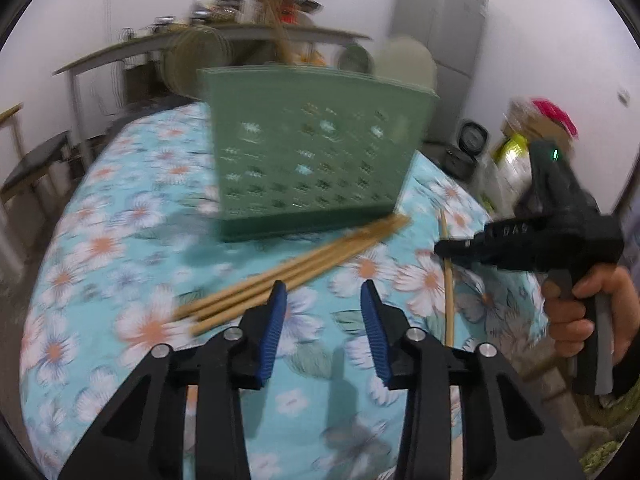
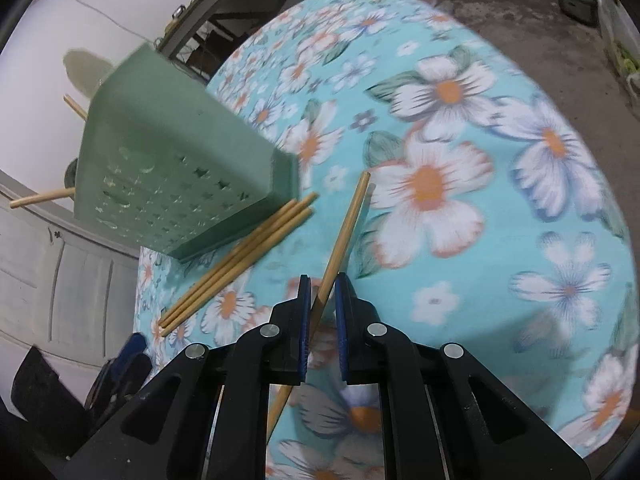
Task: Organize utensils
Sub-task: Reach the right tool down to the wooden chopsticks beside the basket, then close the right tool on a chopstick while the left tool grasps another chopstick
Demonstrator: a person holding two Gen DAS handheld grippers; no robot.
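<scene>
Right fingers (image 2: 322, 312) stood narrow around single chopstick (image 2: 346, 224); contact probably not firm, view blurred. Left fingers (image 1: 324, 332) half open, empty, chopstick bundle (image 1: 288, 272) just ahead-left. Green holder (image 1: 312, 152) beyond both. Squeeze fully before lifting, keep stick level.

A matt green plastic basket (image 1: 316, 152) with punched holes stands on a floral printed cloth (image 2: 460, 240), beside pale, smooth wooden chopsticks (image 2: 236, 260), while the grippers' black matt plastic fingers carry ribbed blue pads (image 1: 272, 332) and shiny metal pins (image 2: 269, 331).
</scene>
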